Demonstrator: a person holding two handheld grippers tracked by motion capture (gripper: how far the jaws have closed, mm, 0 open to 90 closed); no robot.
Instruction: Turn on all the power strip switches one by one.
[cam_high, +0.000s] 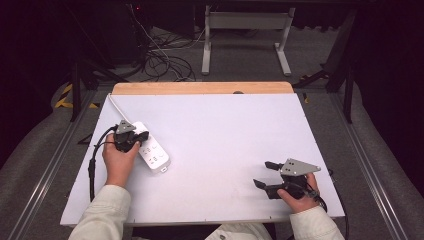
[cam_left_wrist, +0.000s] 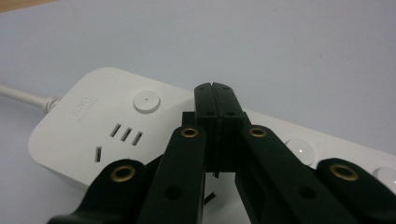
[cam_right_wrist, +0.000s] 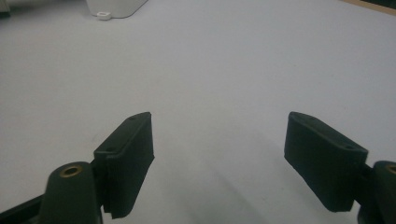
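I see the white power strip lying flat near the table's left edge, my left gripper pinched shut over its buttons, right gripper spread wide, well apart. The strip looks rigid, light, smooth; I'd grasp it across its narrow sides.

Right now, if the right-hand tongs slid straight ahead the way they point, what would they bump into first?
Probably nothing soon. The right tongs stand open over the bare white table. The white power strip lies far ahead and off to one side, though depth is hard to judge.
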